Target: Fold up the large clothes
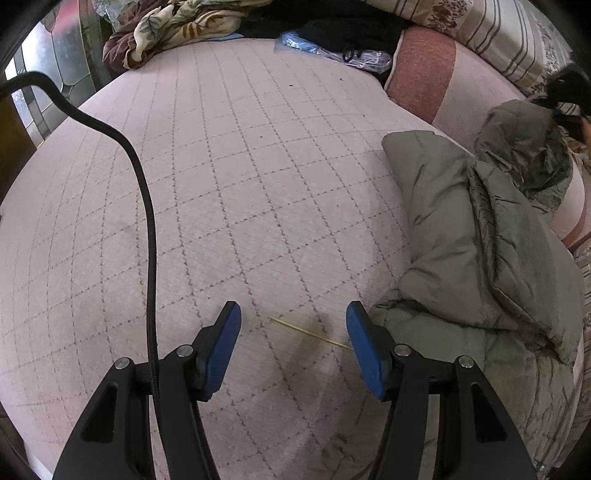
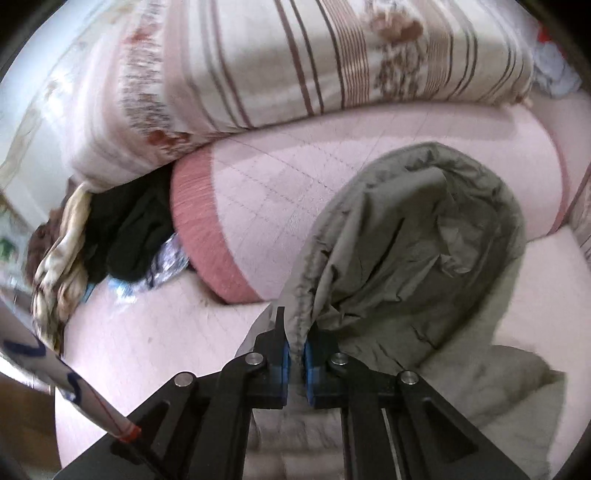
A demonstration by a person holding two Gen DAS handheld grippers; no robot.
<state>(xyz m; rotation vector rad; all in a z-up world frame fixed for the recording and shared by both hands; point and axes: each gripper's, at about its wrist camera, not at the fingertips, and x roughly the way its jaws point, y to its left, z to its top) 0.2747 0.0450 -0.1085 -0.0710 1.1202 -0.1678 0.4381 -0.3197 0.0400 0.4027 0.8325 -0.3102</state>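
Note:
A grey-green padded jacket (image 1: 461, 236) lies bunched on the right side of the pink quilted bed (image 1: 229, 177). My left gripper (image 1: 293, 325) is open and empty, low over the bed just left of the jacket's lower edge. In the right wrist view my right gripper (image 2: 295, 339) is shut on the rim of the jacket's hood (image 2: 417, 236), which rises in front of it. In the left wrist view the hood (image 1: 524, 147) is lifted at the far right.
A pink rolled bolster (image 1: 424, 70) and a striped floral duvet (image 2: 295, 62) lie at the bed's head. Dark clothes (image 2: 133, 229), a plastic bag (image 1: 332, 51) and a leaf-print blanket (image 1: 177, 26) are piled at the far edge. A thin yellow stick (image 1: 310, 332) lies between my left fingers.

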